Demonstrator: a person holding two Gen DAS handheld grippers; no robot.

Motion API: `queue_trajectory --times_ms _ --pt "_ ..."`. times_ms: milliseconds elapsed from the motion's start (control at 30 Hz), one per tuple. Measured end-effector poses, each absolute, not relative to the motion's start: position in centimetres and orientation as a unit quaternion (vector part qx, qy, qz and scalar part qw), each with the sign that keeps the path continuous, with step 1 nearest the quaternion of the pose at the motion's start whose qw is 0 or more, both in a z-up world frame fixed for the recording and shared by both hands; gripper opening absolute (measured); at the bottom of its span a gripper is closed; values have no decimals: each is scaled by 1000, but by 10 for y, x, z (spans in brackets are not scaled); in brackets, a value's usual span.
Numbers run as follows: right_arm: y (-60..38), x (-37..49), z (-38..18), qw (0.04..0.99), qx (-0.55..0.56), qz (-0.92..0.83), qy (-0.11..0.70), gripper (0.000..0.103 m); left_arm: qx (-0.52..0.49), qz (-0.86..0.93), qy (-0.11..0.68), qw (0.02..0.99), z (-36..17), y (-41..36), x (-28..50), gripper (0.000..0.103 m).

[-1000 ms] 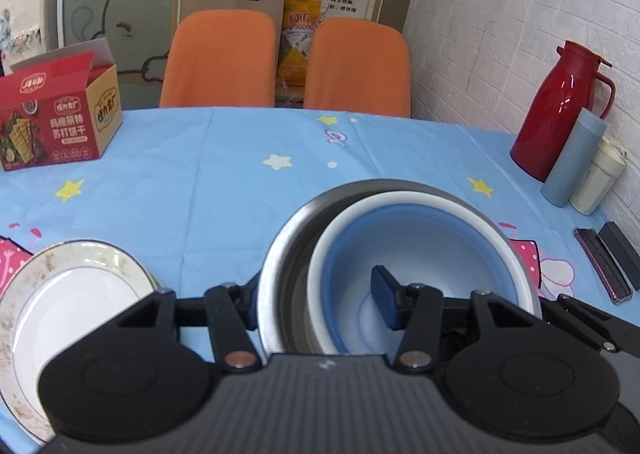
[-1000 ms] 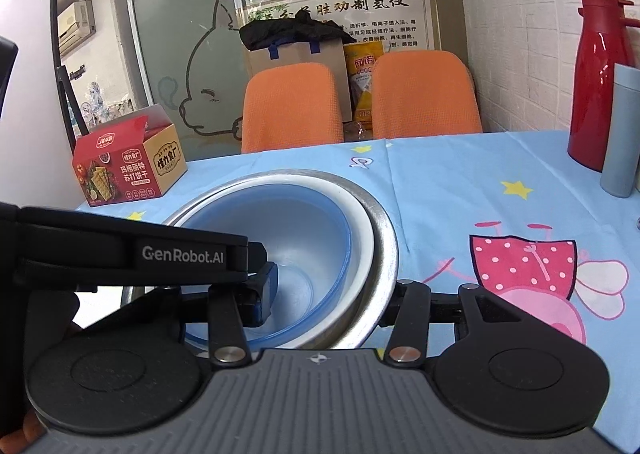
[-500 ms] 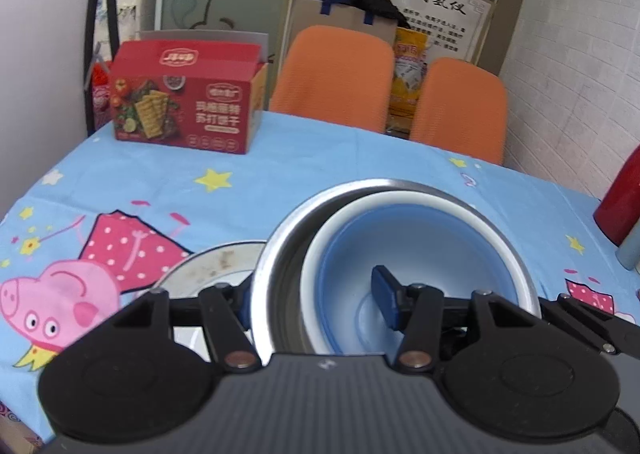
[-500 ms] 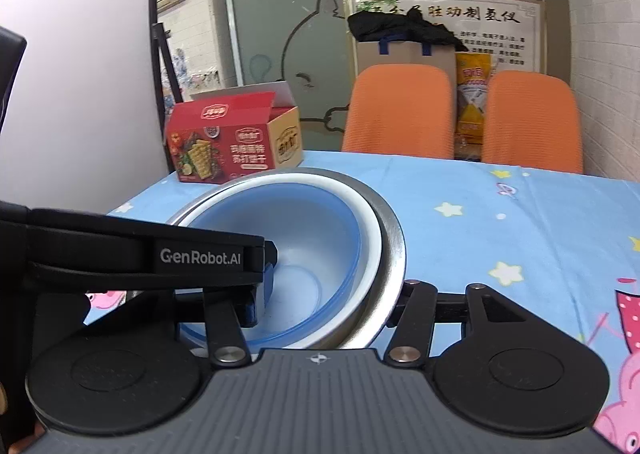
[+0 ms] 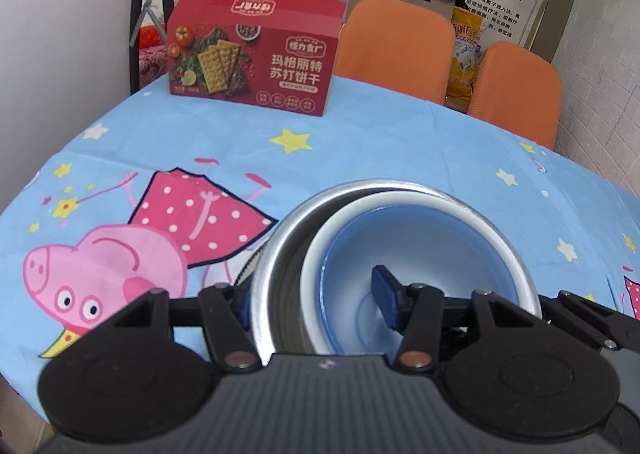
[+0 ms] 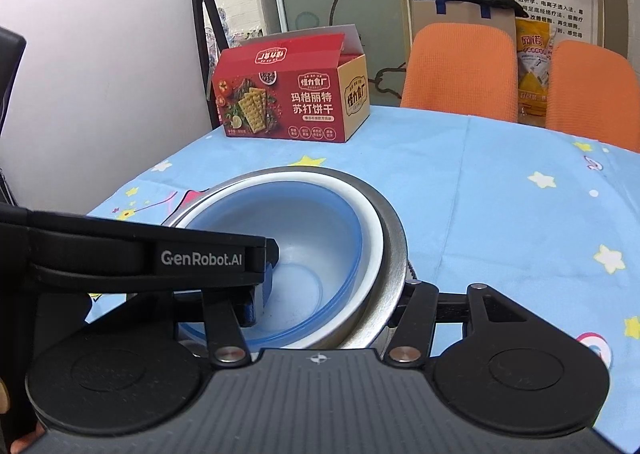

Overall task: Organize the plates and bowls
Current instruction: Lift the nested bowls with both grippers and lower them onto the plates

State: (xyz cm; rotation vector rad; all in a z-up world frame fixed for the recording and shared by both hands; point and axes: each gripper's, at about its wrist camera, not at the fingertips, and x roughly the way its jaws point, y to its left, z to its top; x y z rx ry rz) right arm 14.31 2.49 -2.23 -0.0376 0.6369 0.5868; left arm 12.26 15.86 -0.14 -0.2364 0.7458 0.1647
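A stack of nested bowls, a blue bowl [image 5: 424, 250] in a white bowl [image 5: 316, 250] in a steel bowl [image 5: 280, 254], is held above the table between both grippers. My left gripper [image 5: 312, 298] is shut on the stack's near left rim, one finger inside the blue bowl and one outside the steel wall. My right gripper [image 6: 332, 294] is shut on the right rim of the same stack [image 6: 304, 238], its left finger inside and its right finger outside. The left gripper's body [image 6: 140, 254] shows across the right wrist view.
A red cracker box [image 5: 252, 54] [image 6: 288, 94] stands at the far side of the table on a blue cartoon tablecloth [image 5: 160, 174]. Two orange chairs [image 5: 396, 42] [image 5: 516, 90] stand behind the table. A white wall is at the left.
Both grippers have carried the bowl stack to the left across the table. The plate, red thermos and cups have left the views; the cracker box now sits straight ahead.
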Motion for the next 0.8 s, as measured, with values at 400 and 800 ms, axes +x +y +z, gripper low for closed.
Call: queue_trajectory --times_ms 400,800 --pt "24 145 -29 909 -18 278 308 101 -69 85 326 939 -6 145 120 76" --pt "38 138 -28 915 -31 283 286 103 -93 121 265 952 16 166 107 98"
